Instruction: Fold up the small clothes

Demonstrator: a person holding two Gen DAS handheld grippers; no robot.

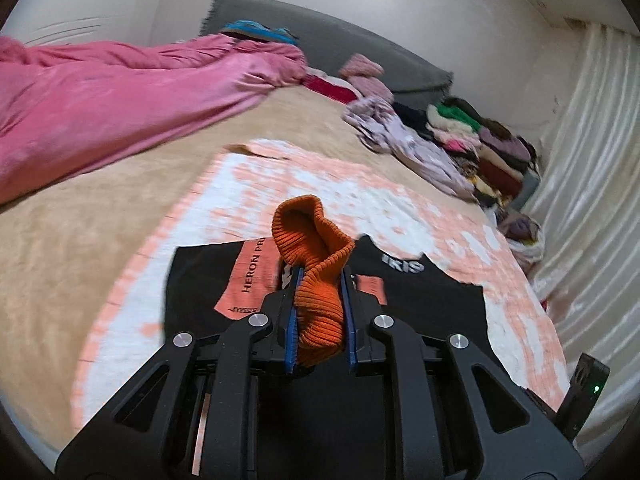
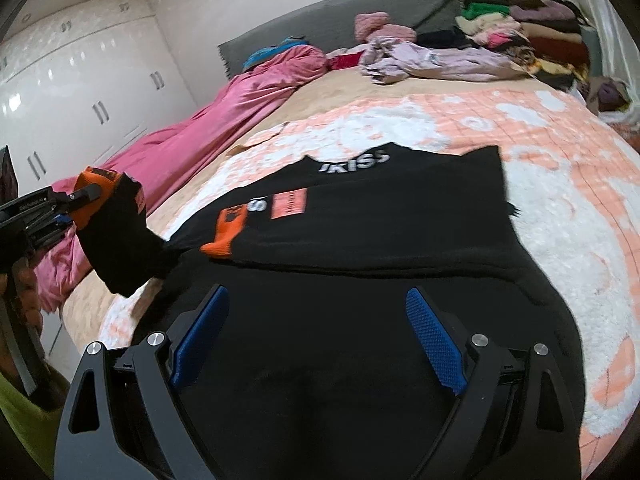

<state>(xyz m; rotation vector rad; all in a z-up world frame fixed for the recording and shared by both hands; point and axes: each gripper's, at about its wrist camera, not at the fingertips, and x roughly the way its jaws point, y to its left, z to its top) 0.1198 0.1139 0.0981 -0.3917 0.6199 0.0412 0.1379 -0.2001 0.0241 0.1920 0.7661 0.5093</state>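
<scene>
A black sweatshirt [image 2: 380, 232] with white lettering and orange patches lies flat on a peach and white blanket [image 2: 560, 184]. My left gripper [image 1: 320, 276] is shut on the orange ribbed cuff [image 1: 312, 232] of one sleeve. In the right wrist view, the left gripper [image 2: 80, 200] holds that sleeve [image 2: 120, 240] lifted off the bed at the left. The second orange cuff [image 2: 224, 236] rests on the sweatshirt's chest. My right gripper [image 2: 316, 296] hovers open over the sweatshirt's lower part, with nothing between its blue pads [image 2: 436, 344].
A pink duvet [image 1: 100, 104] lies along the bed's left side. A lilac garment [image 2: 432, 60] and a pile of folded clothes [image 2: 532, 36] sit by the grey headboard [image 2: 360, 12]. White wardrobes [image 2: 80, 92] stand to the left, and a pale curtain [image 1: 592, 160] to the right.
</scene>
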